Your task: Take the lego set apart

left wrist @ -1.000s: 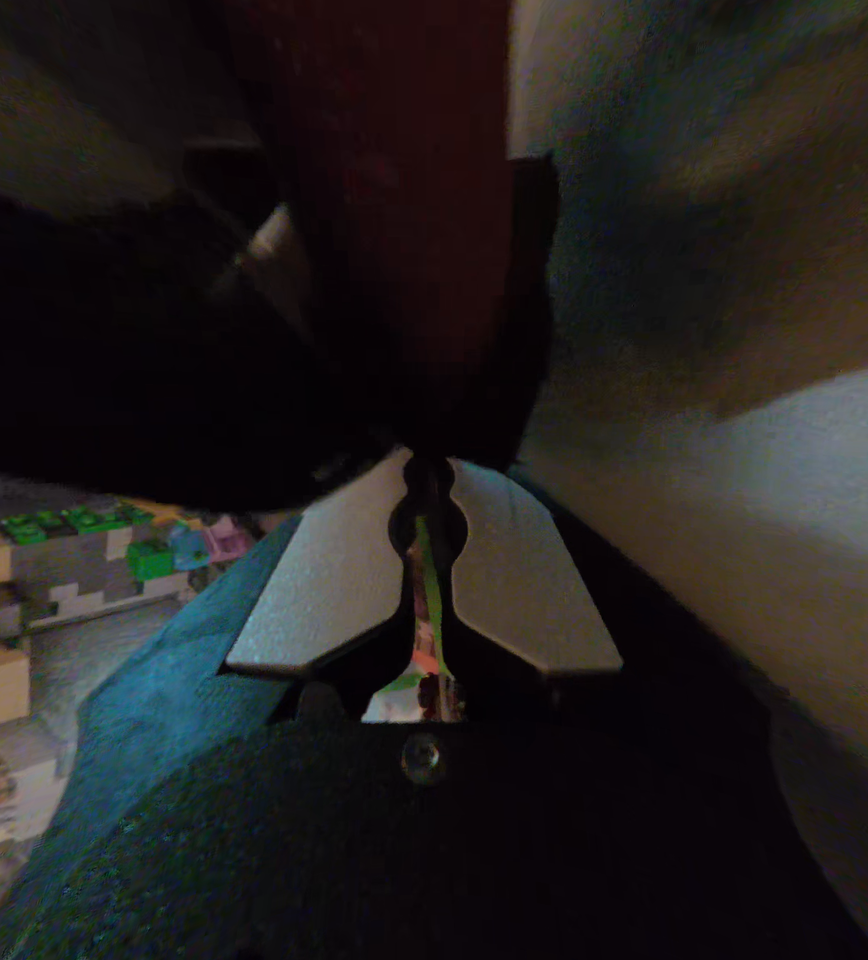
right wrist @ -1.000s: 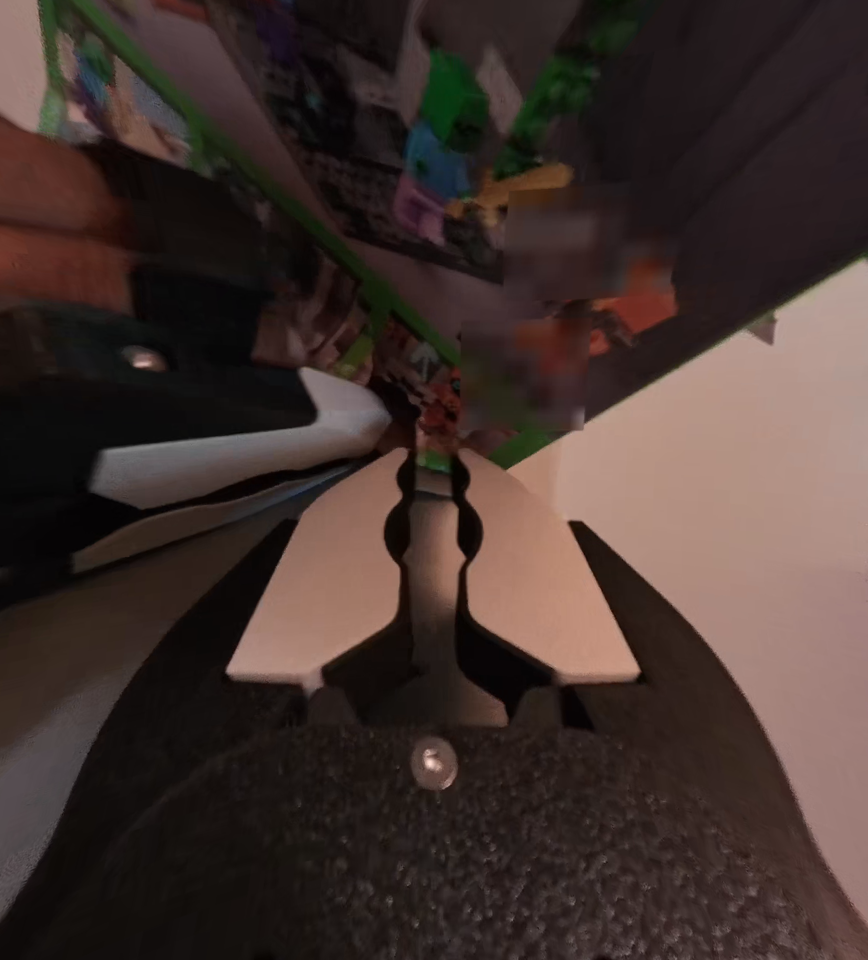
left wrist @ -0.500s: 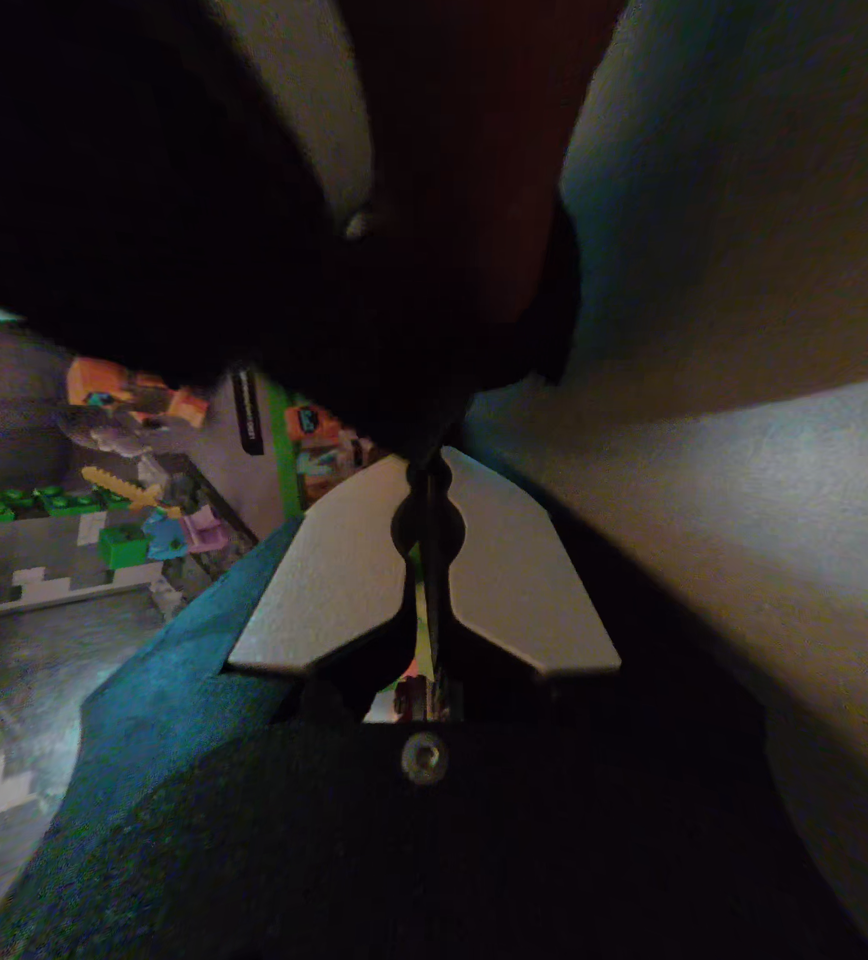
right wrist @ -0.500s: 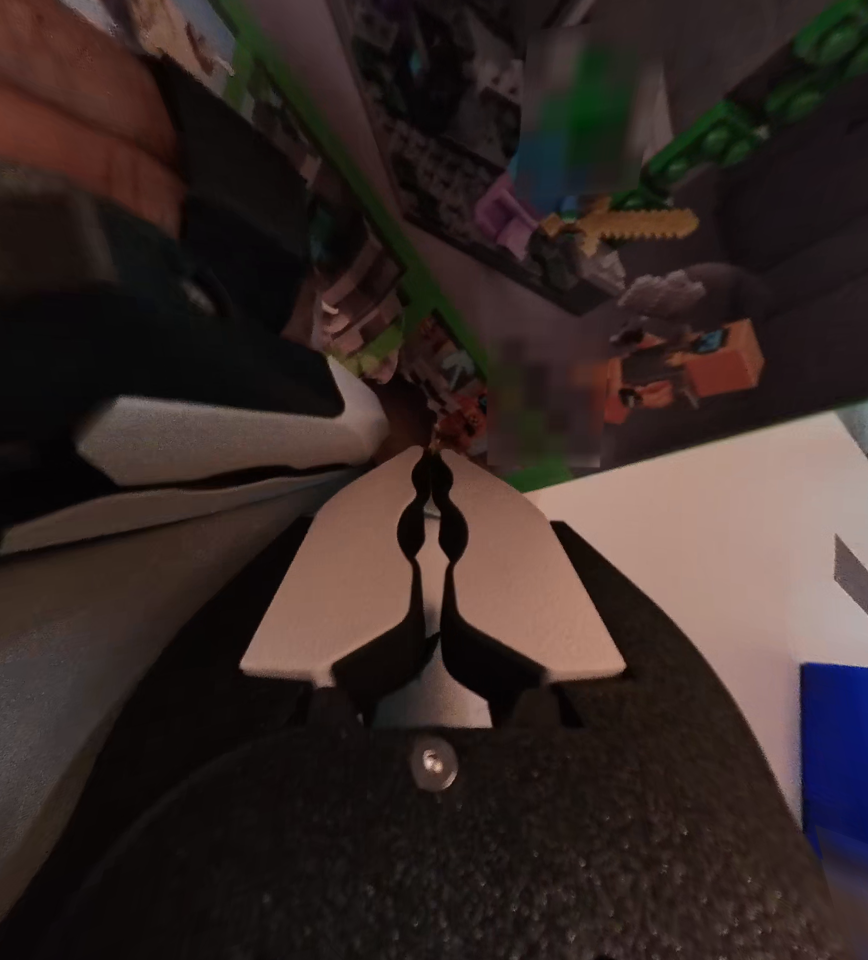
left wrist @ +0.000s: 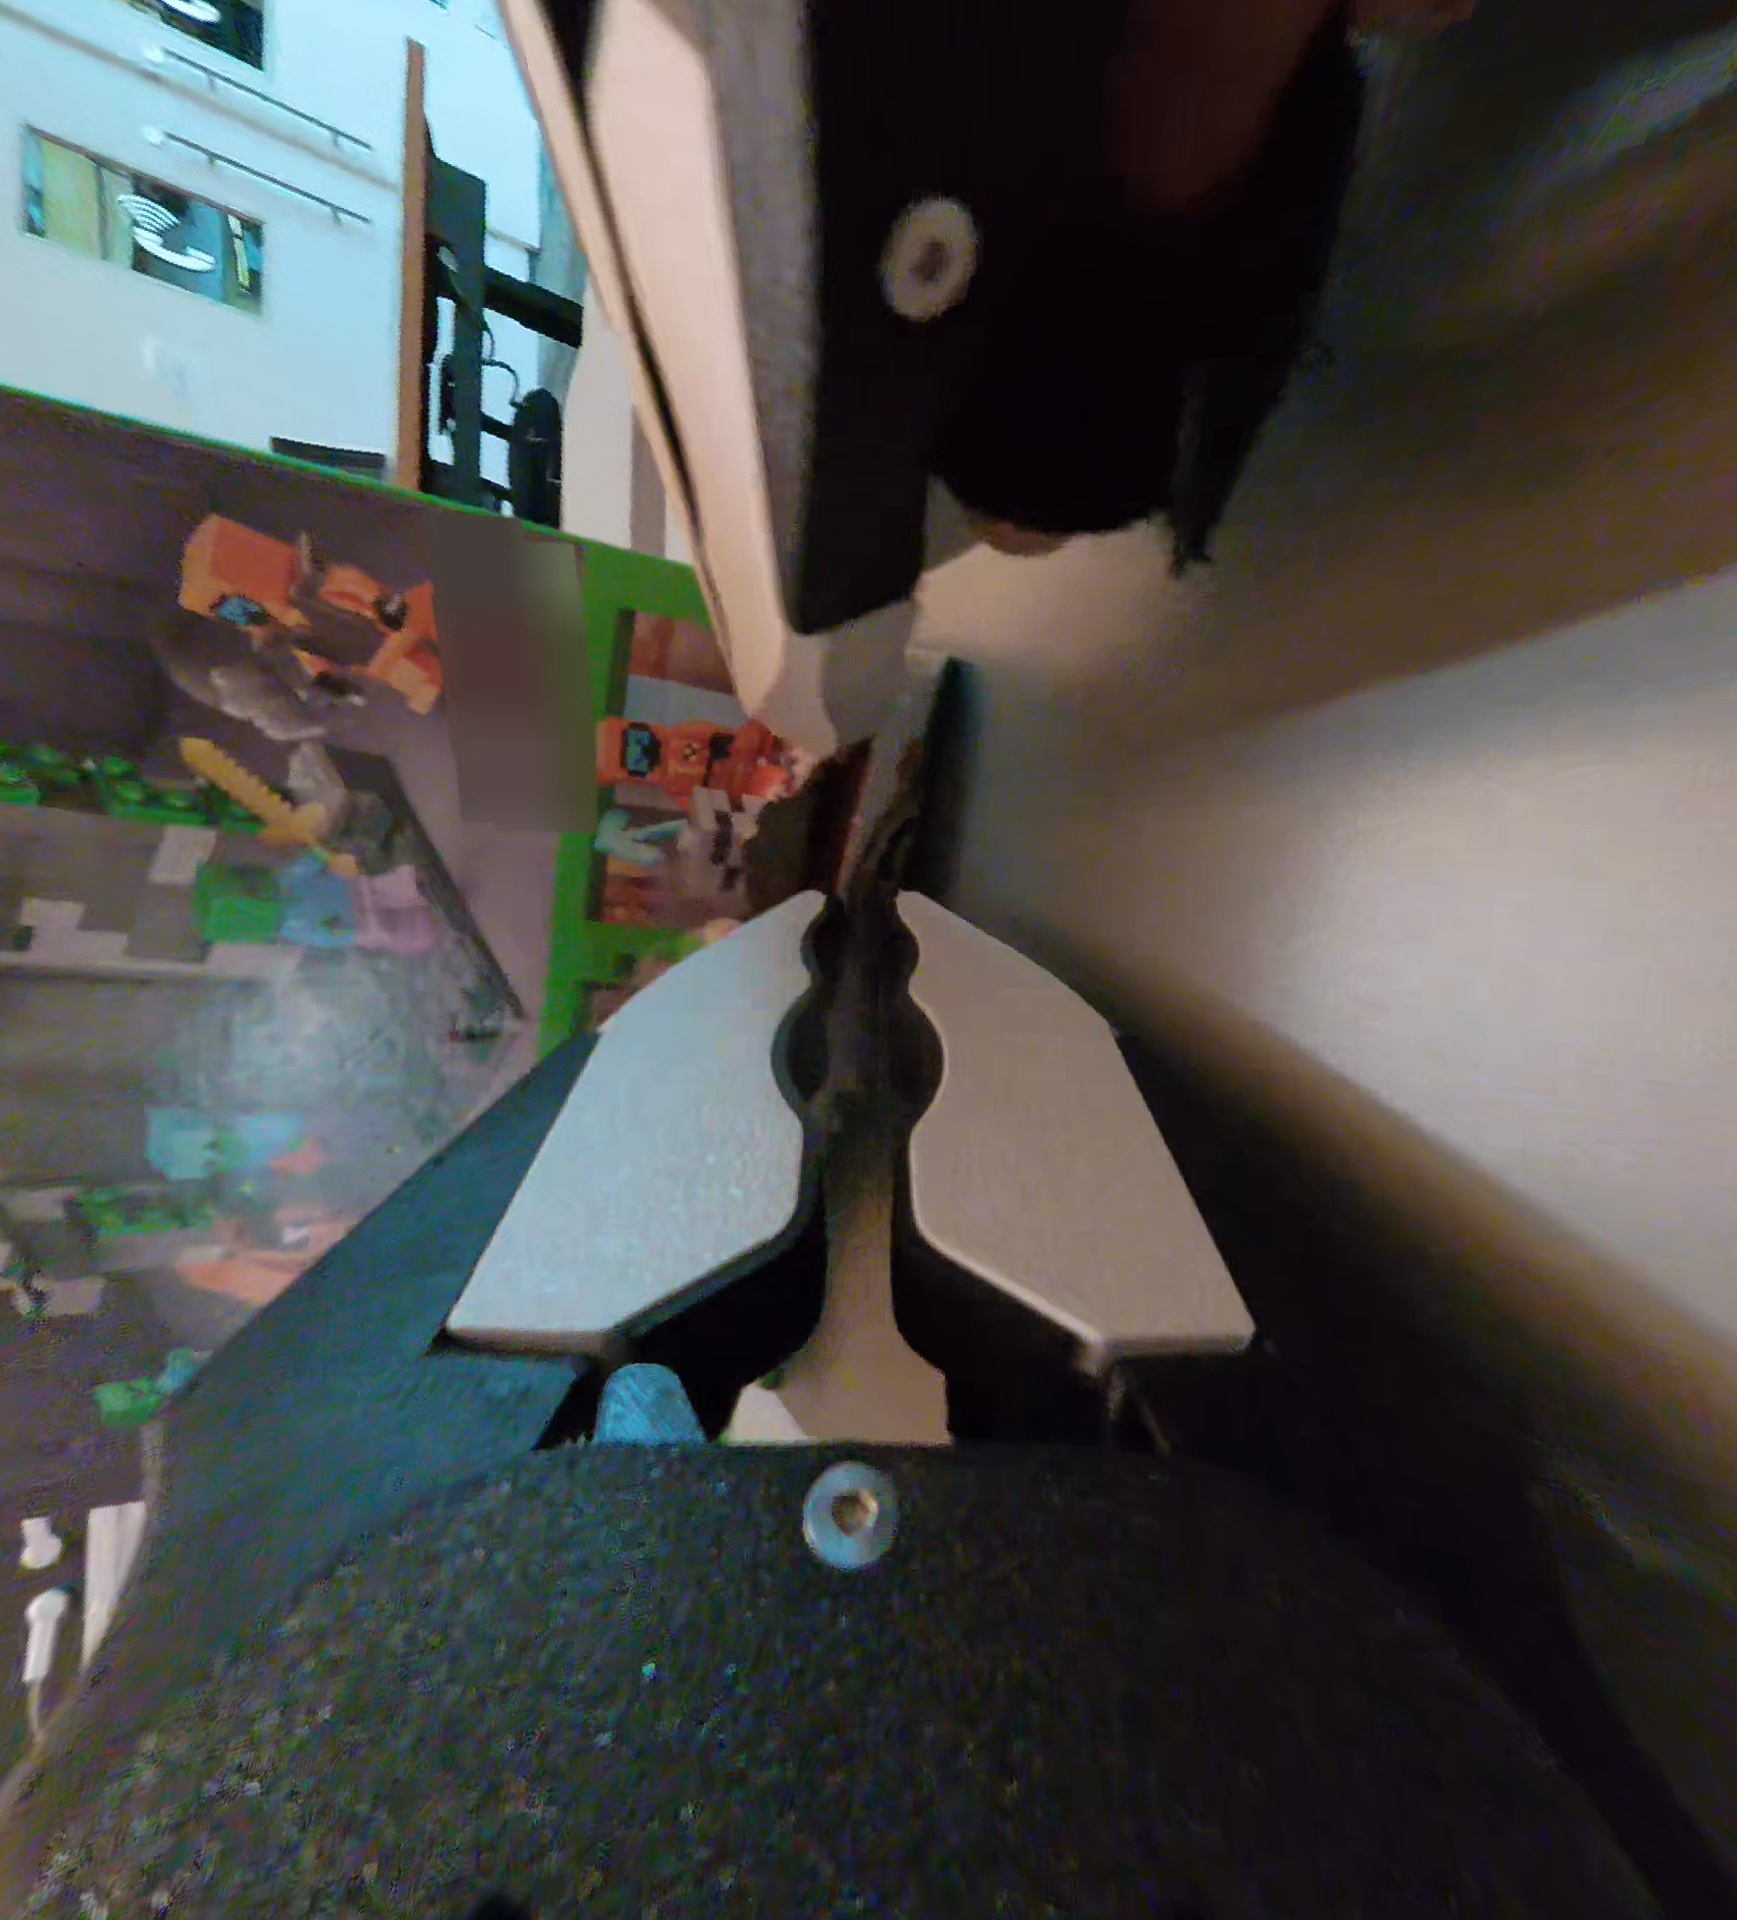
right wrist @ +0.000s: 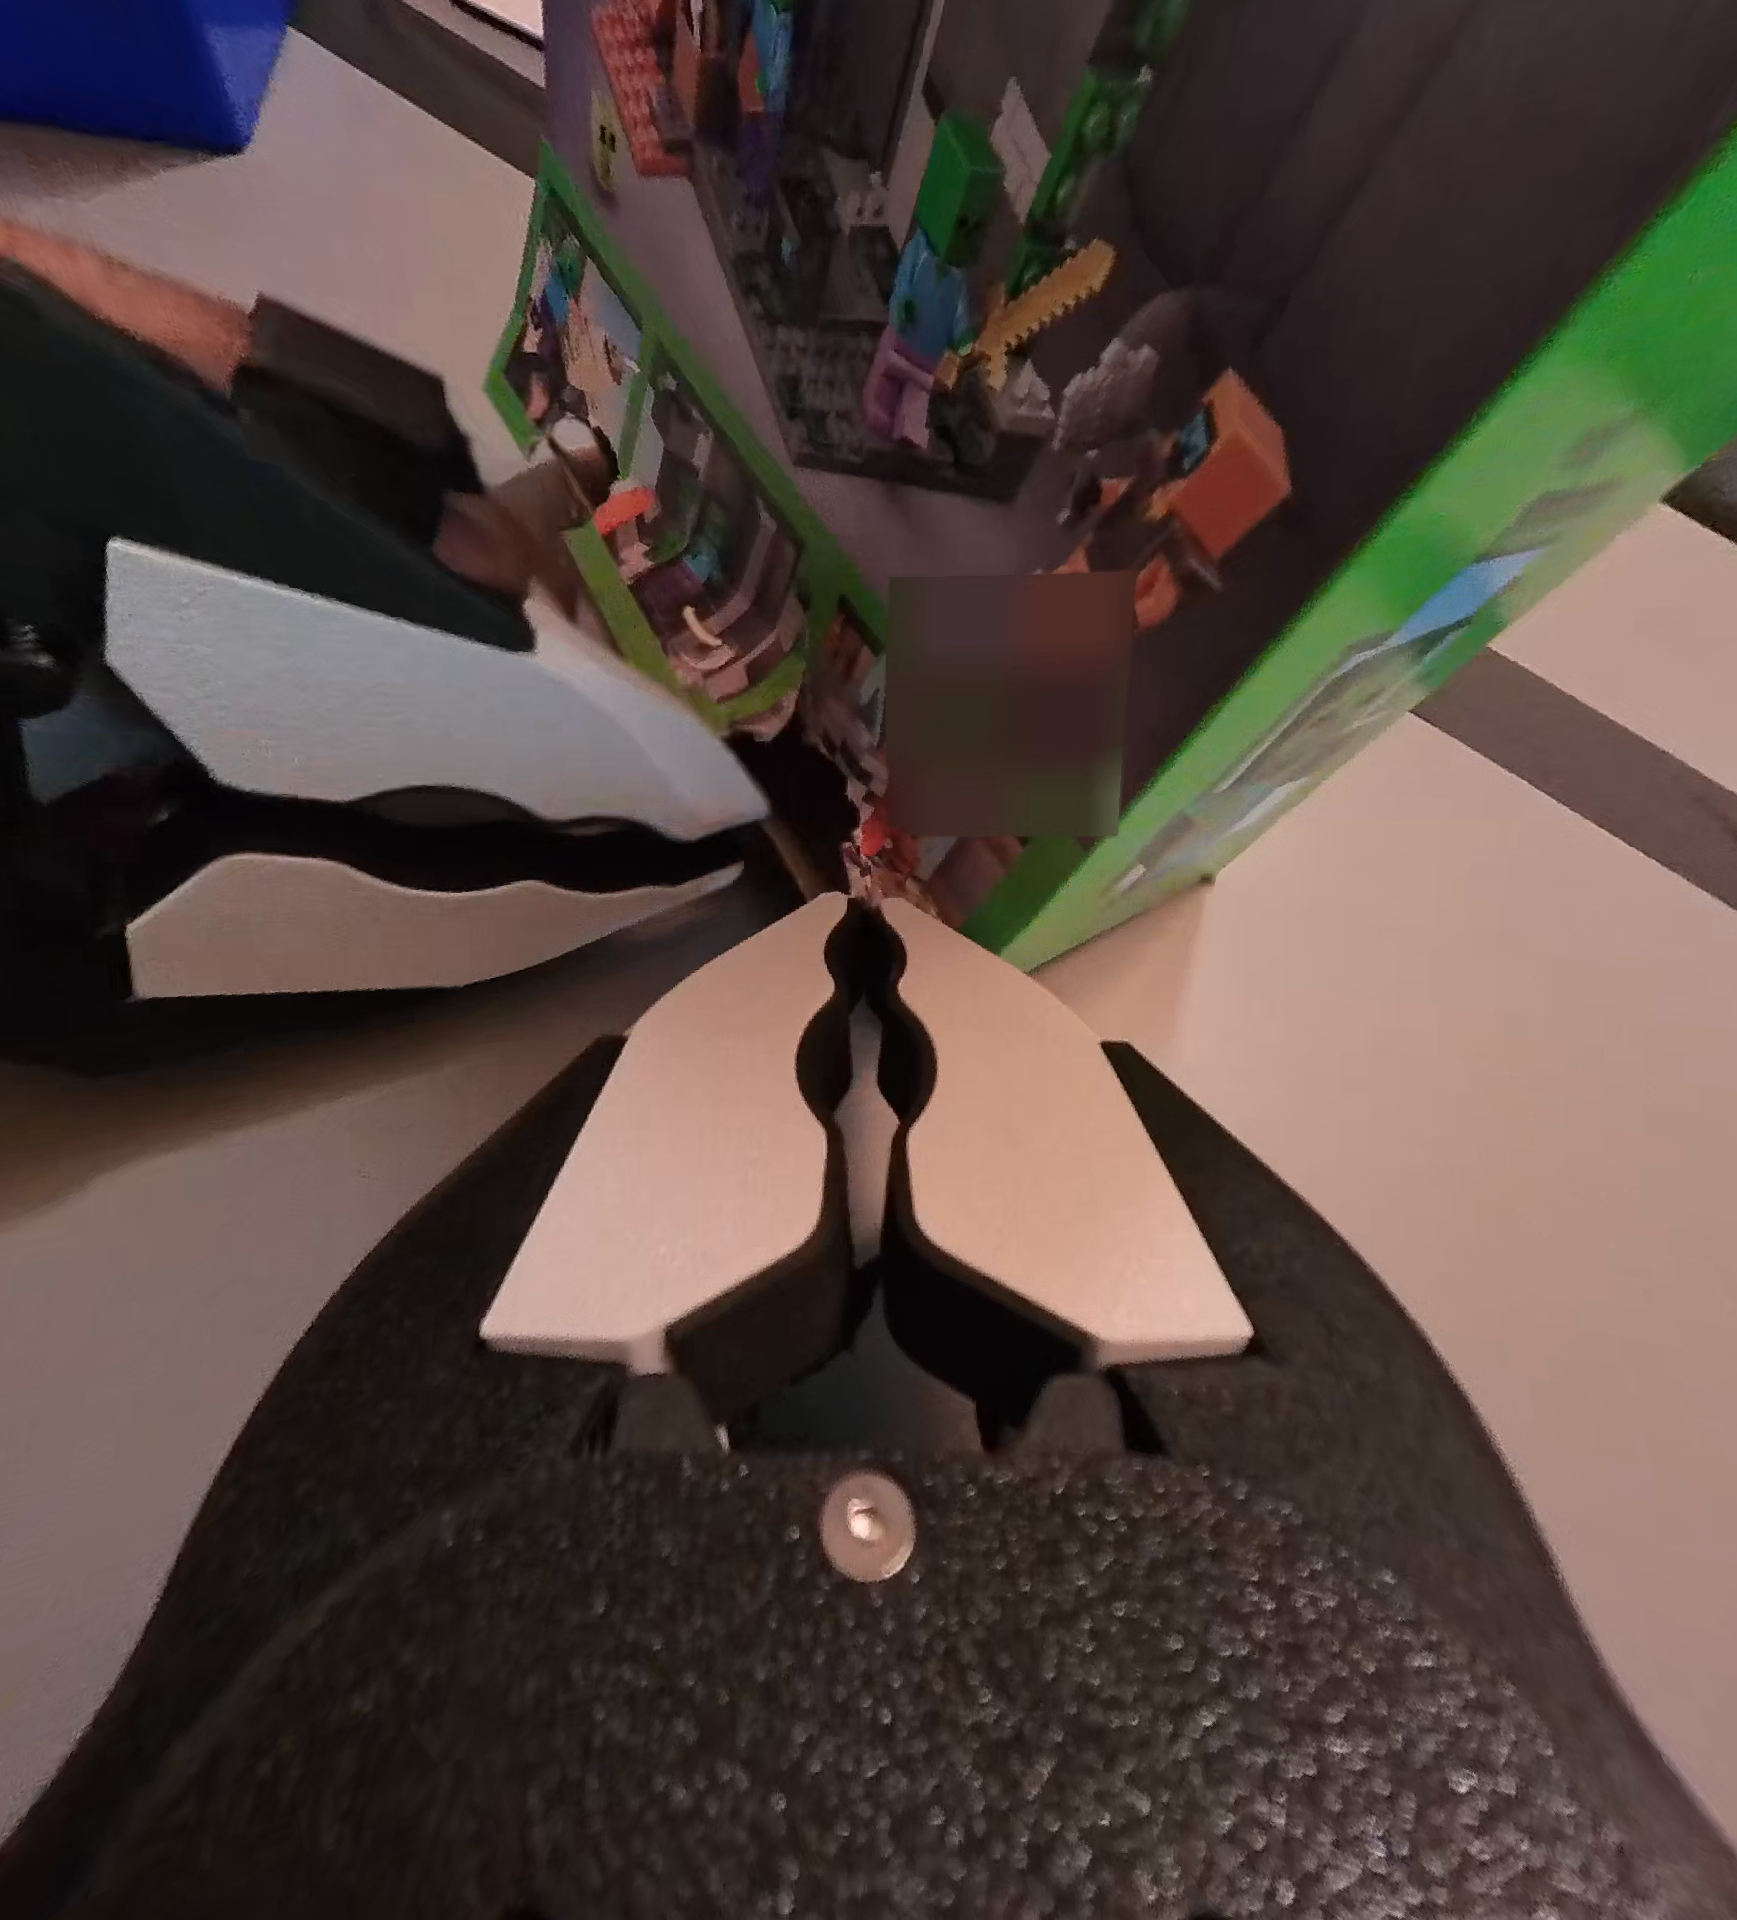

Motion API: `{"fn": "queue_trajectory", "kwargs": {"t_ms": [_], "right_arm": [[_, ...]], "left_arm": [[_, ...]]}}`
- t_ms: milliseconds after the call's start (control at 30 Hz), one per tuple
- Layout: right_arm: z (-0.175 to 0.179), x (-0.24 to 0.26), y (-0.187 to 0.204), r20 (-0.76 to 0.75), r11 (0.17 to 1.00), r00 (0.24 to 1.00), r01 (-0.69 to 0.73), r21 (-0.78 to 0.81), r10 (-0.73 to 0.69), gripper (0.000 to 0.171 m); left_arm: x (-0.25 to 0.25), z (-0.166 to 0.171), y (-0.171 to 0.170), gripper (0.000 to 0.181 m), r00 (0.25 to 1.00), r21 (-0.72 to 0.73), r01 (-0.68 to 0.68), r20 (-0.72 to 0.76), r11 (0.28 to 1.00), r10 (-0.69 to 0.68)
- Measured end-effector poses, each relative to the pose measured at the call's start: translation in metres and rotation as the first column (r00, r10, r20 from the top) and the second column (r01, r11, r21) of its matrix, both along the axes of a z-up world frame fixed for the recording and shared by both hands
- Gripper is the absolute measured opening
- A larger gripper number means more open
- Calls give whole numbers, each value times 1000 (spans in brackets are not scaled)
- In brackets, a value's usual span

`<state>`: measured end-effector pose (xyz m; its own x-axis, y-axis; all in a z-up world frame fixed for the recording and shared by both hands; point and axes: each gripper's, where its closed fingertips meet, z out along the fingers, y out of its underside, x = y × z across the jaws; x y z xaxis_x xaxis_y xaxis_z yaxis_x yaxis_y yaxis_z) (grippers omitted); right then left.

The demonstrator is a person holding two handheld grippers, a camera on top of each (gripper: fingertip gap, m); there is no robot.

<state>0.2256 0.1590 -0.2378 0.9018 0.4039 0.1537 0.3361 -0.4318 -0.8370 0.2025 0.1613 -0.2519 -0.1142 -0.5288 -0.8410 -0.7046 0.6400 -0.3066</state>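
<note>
The lego set's cardboard box [right wrist: 1259,260] has a green border and printed figures, and stands tilted on the white table [right wrist: 1466,1143]. It fills the left of the left wrist view [left wrist: 220,935]. My right gripper [right wrist: 859,909] is shut on a thin torn flap edge at the box's near corner. My left gripper [left wrist: 864,904] is shut on the same ragged corner from the other side. Each gripper shows in the other's view: the left one [right wrist: 750,842] comes in from the left, and the right one [left wrist: 822,665] comes down from above. The box's contents are hidden.
A blue bin [right wrist: 85,62] stands at the table's far left corner. A grey tape strip [right wrist: 1622,790] lies on the table to the right of the box. A person's hand and dark sleeve [right wrist: 64,281] hold the left gripper. Small white pieces [left wrist: 43,1621] lie at the lower left. Left and right tips are no more than a few centimetres apart.
My right gripper's jaws closed onto the box corner, and it swung round so the blue bin went from lower right to upper left. The left gripper stayed shut. Its view opened up and brightened.
</note>
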Motion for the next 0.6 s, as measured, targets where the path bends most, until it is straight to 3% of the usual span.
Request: {"fn": "queue_trajectory", "kwargs": {"t_ms": [133, 500, 600], "right_arm": [[-3, -3, 0, -49, 999, 998, -36, -9, 35, 0], [-10, -8, -6, 65, 993, 991, -119, 5, 118, 0], [-5, -6, -8, 38, 988, 987, -157, 8, 157, 0]], "left_arm": [[-7, -9, -8, 0, 999, 9, -17, -34, 1000, 17], [9, -11, 1, 0, 991, -42, -130, -28, 991, 129], [12, -11, 2, 0, 990, -67, -142, -18, 988, 141]]}}
